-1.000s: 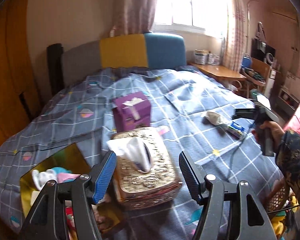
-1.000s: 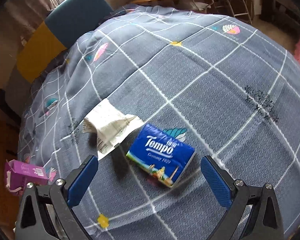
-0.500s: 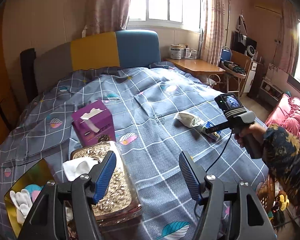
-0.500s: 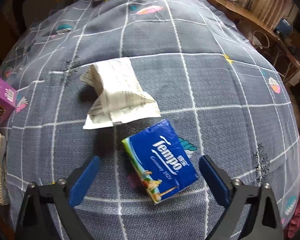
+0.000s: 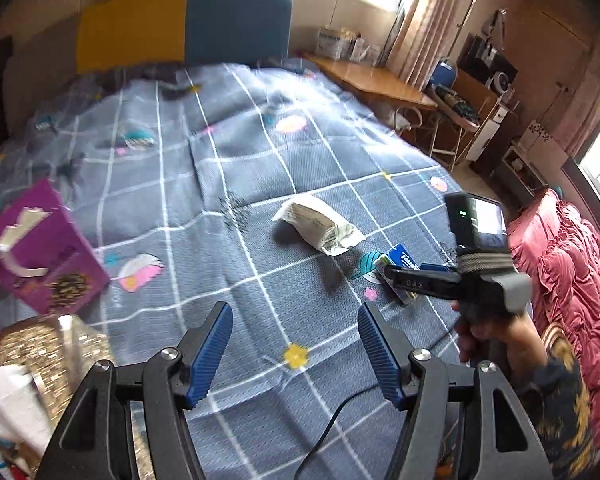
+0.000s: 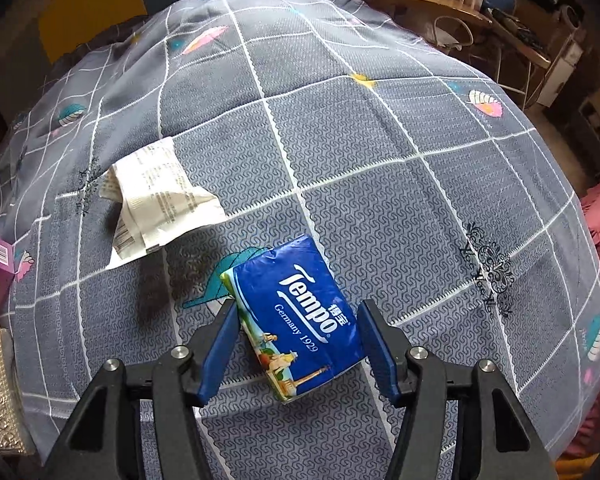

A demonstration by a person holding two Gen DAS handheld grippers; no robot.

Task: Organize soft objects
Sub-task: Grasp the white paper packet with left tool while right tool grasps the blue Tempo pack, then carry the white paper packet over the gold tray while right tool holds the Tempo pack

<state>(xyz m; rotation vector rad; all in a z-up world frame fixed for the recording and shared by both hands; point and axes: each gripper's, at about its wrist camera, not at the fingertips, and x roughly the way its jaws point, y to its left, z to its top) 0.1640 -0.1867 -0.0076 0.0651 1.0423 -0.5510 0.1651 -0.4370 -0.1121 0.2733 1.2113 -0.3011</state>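
With the right gripper [image 6: 294,350] pitched steeply down at the bed, its blue pads sit on either side of the Tempo tissue pack [image 6: 300,320], which lies flat on the grey checked bedspread [image 6: 380,152]. The jaws have just been closing around the pack; both pads look to be touching or all but touching its sides, and I cannot tell whether they press yet, so I read this as a grasp being set, not made. The pack lies skewed between the pads, so I judge the grip would land on its corners and the soft wrap may buckle or twist.

Just beyond it, apart from the pack, lies a crumpled white tissue packet [image 6: 156,200], printed side up, nothing touching it. I take it for the next soft thing to collect.

The left gripper [image 5: 296,354] hangs over bare bedspread, jaws spread wide and empty, angled down toward the middle of the bed. At its near left a gold tissue box [image 5: 48,356] with white tissue sticking out, and past that a purple tissue box [image 5: 44,248] tilted on the cover. Far right in that view, the person's hand [image 5: 488,328] grips the right tool's handle, the pack under its nose.
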